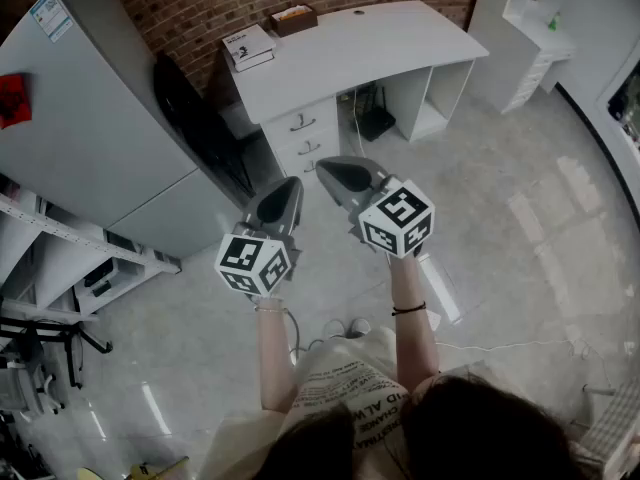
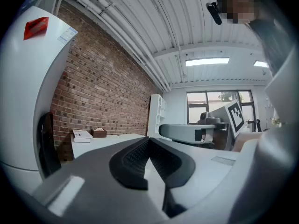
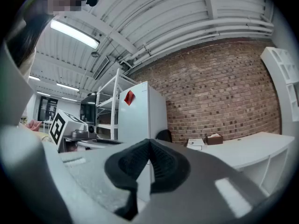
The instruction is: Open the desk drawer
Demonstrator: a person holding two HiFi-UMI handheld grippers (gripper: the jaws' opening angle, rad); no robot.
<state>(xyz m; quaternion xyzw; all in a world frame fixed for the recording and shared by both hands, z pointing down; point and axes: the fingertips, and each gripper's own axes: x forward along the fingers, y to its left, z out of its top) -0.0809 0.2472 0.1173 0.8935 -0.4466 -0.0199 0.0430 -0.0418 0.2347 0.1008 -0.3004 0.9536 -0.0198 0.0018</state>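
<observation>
Step in hand: approach, not yet begun in earnest. The white counter [image 1: 370, 38] stands against the brick wall, and the drawers sit in a stack under its left end. The top drawer [image 1: 300, 121] is shut flush with its front, and so are those below it.

We find the left tongs [image 2: 149, 141] pressed together at the tips with nothing between them. The right tongs [image 3: 149, 143] are likewise together and empty. Both are held up in front of the person, side by side, over open floor (well short of the drawer stack, by our reading of both gripper views).

In our judgement nothing of the task is done. The next move calls for carrying one pair of tongs to the drawer's handle [image 1: 303, 124], parting them, clamping on that thin bar, then pulling straight outward. The handle looks slim, so a square grip matters.
</observation>
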